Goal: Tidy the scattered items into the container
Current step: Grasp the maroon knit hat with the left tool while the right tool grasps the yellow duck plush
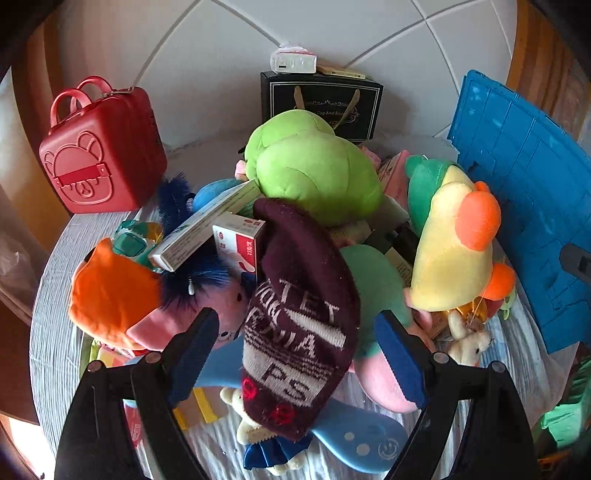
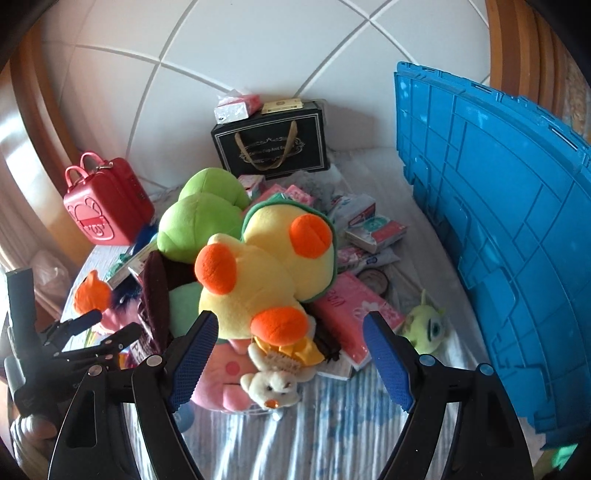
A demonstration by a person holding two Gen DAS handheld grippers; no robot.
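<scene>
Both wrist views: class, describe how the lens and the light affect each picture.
Left wrist view: fisheye bends the floor tile lines; dark corners; maroon knit hat sharp. Right wrist view: same curving, blue crate bulges; bright glare at left edge; colours slightly washed.

White tiled wall (image 2: pixel 258 48) with grey grout, framed by curved wooden trim (image 2: pixel 517 44); daylight falls from the left.

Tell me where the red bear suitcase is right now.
The red bear suitcase stands upright at the far left of both wrist views, against the tiled wall, left of the green plush and apart from the toy pile.
</scene>
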